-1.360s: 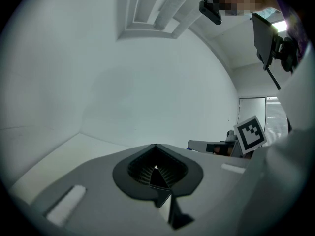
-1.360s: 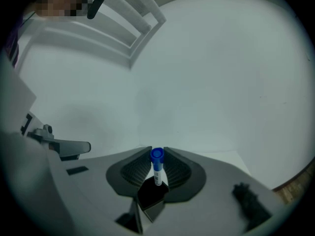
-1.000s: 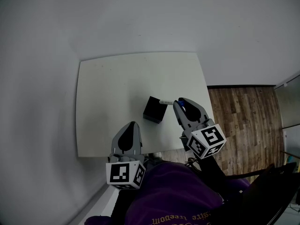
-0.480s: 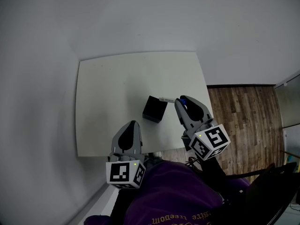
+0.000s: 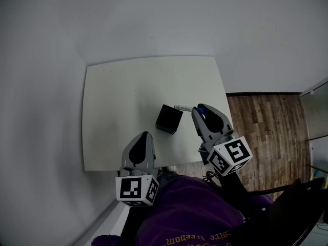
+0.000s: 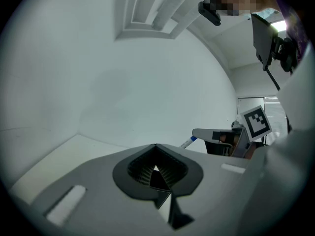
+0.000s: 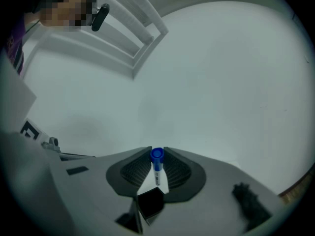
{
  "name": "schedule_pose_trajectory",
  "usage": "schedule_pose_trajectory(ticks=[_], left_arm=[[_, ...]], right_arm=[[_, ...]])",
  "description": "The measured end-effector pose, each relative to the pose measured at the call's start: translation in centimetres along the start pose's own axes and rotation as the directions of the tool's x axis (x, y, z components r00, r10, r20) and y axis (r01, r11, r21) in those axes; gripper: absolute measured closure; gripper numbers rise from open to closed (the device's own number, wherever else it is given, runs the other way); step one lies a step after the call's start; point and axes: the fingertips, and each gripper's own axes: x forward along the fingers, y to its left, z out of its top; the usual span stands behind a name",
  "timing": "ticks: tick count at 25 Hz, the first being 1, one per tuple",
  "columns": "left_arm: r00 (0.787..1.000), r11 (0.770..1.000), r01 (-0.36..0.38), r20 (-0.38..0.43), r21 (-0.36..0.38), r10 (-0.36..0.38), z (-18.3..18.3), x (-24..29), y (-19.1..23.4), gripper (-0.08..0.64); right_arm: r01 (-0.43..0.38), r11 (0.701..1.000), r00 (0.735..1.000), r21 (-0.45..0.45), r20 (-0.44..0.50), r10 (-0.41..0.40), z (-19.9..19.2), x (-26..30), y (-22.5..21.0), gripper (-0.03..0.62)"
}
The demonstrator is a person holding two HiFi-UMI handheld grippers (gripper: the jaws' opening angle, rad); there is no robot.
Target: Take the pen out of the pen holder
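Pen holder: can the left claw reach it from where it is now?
Probably yes. Only bare table lies between the left claw and the pen holder. The right claw, shut on the pen, sits on the holder's other side, out of that path.

left hand-held gripper: jaws together | right hand-held gripper: clamped on pen
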Motion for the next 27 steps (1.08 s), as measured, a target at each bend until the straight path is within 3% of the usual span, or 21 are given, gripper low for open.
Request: schedule_pose_trajectory(ticks=[27], left_arm=[[1.000, 1.000, -0.018, 0.000, -0.010, 0.018, 0.10, -0.07, 0.14, 0.554]], right_arm=[[-0.009, 1.000, 1.000, -0.001, 0.013, 0.009, 0.45, -0.02, 0.13, 0.511]])
